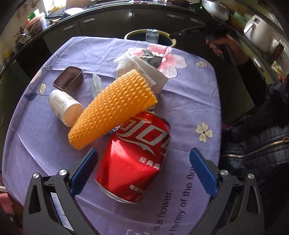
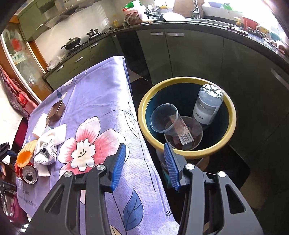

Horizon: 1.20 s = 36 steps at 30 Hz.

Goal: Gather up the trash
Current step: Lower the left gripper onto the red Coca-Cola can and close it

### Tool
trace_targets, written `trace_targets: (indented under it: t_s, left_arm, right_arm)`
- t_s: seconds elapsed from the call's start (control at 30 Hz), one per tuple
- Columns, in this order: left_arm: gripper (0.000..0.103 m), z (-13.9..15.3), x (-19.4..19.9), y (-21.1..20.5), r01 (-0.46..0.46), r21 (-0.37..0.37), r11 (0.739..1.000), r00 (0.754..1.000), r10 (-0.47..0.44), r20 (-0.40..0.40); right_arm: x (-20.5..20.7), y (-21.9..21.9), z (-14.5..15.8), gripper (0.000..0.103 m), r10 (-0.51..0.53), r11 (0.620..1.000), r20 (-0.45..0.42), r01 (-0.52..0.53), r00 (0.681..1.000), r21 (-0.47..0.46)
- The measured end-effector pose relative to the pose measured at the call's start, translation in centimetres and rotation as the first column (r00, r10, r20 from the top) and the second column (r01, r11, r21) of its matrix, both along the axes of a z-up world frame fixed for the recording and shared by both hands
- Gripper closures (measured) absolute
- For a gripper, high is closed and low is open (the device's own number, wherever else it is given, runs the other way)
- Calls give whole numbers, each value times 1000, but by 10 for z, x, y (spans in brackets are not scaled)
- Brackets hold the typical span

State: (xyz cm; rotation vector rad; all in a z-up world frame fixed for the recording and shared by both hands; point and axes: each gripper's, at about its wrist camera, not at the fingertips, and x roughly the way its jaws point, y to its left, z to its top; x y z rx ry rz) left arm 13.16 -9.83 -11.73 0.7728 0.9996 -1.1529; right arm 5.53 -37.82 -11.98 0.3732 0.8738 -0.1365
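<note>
Daylight pours in from the window [image 2: 261, 10] above the sink, blown out to white in the right wrist view. It glares on the red can [image 1: 133, 159]. Both views bend strongly at the rims, with dark corners; the centres stay sharp.

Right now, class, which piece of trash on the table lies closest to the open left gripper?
The dented red cola can, lying on its side between the left gripper's fingers. The orange foam net, white bottle and tissue wad lie farther off.
</note>
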Motion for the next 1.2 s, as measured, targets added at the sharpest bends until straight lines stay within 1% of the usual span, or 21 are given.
trace_targets:
  t_s: [0.1, 0.17, 0.27, 0.4, 0.47, 0.57, 0.67, 0.73, 0.77, 0.8, 0.87, 1.07, 1.2]
  left_arm:
    - [7, -6, 4, -8, 73, 59, 996, 997, -72, -13]
    - [7, -15, 5, -14, 121, 106, 987, 992, -117, -40]
    - [7, -26, 6, -18, 155, 160, 975, 987, -147, -65]
    - [7, -31, 9, -20, 180, 165, 970, 981, -165, -101]
    - [7, -32, 7, -20, 195, 166, 967, 979, -183, -90]
    - [7, -38, 3, -20, 216, 204, 955, 976, -209, -57]
    - [8, -44, 6, -20, 194, 226, 955, 980, -180, -84]
    - [11, -47, 7, -20, 183, 233, 955, 982, -169, -78]
    - [15, -47, 6, -20, 183, 233, 955, 983, -171, -70]
    - [23, -48, 6, -20, 182, 231, 956, 983, -172, -63]
    - [34, -49, 6, -19, 173, 230, 958, 985, -163, -62]
    - [35, -49, -1, -15, 151, 213, 965, 988, -150, -22]
    - [35, -45, -6, -4, 118, 201, 973, 993, -113, -34]
  right_arm:
    - [2, 0, -4, 59, 5, 1000, -10, -5, 1000, 30]
    - [4, -2, -6, 59, 4, 999, -20, -4, 1000, 37]
    - [5, -2, -8, 59, 0, 999, -27, 1, 1000, 36]
    - [7, -3, -13, 59, -3, 999, -37, 5, 999, 43]
    - [9, -3, -16, 59, -1, 999, -42, 3, 999, 47]
    - [10, -1, -18, 59, 4, 999, -47, -2, 999, 52]
    - [11, 2, -19, 59, 13, 999, -46, -10, 999, 53]
    - [11, 3, -19, 59, 16, 998, -45, -13, 999, 54]
    - [11, 3, -19, 59, 17, 998, -46, -15, 999, 55]
    - [10, 3, -20, 59, 19, 998, -46, -16, 999, 56]
    - [10, 4, -20, 59, 20, 998, -47, -18, 999, 57]
    - [9, 2, -21, 59, 21, 998, -42, -18, 999, 68]
    - [9, 2, -22, 59, 25, 997, -41, -22, 999, 73]
